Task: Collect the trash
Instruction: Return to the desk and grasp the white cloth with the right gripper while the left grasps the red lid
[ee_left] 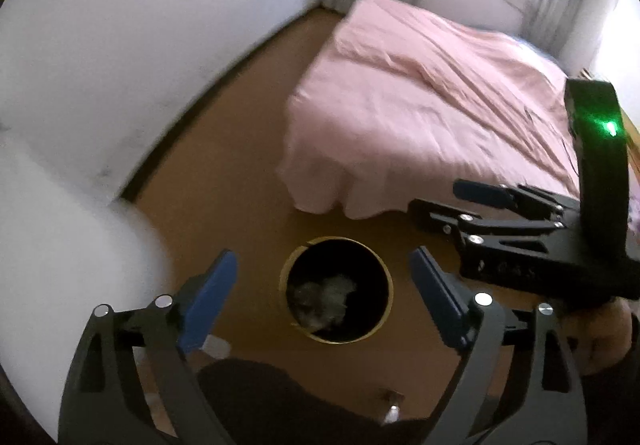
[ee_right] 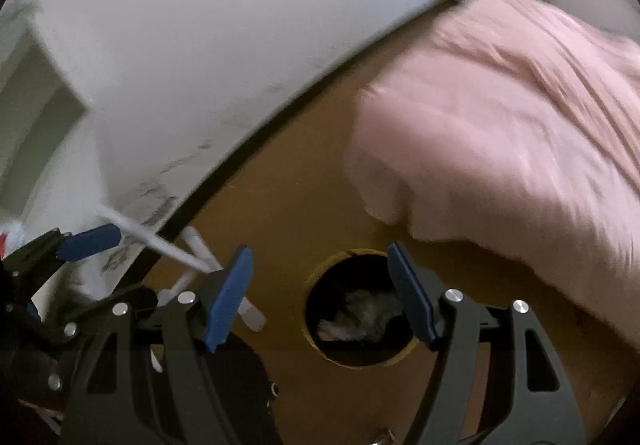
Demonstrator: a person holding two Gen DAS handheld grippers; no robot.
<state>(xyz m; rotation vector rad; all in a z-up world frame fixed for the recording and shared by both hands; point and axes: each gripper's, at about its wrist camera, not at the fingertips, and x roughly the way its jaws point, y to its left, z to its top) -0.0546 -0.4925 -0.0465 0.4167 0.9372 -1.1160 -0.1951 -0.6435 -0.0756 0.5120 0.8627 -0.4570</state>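
Room: bedroom with a brown floor (ee_left: 224, 165), seen from above in both wrist views. A white wall (ee_left: 120, 45) with a dark skirting strip fills the upper left of each frame; grey scuff marks are seen low on it in the right wrist view.

Left wrist view, left to right. A blurred white rounded form is noted at the left edge; it cannot be identified. The left gripper (ee_left: 324, 295), black-framed with blue pads, occupies the lower centre; its jaws are spread wide and nothing is between them. Between the pads, lower on the floor, a round black trash bin with a gold rim (ee_left: 382, 317) stands upright. Crumpled pale grey trash (ee_left: 324, 299) lies inside it at the bottom. A bed with a rumpled pink cover (ee_left: 420, 105) fills the upper right, with grey curtains and a bright window beyond. At the right edge the right gripper (ee_left: 444, 201) is seen side-on, a green light glowing on its black body.

Right wrist view, left to right. The left gripper (ee_right: 86, 241) enters at the lower left edge. White rods of an unidentified object (ee_right: 160, 241) lean near the skirting. The right gripper (ee_right: 320, 295) is released, jaws apart and empty, framing the same bin (ee_right: 320, 345) with the trash (ee_right: 360, 319) in it. The pink bed (ee_right: 500, 145) fills the right.
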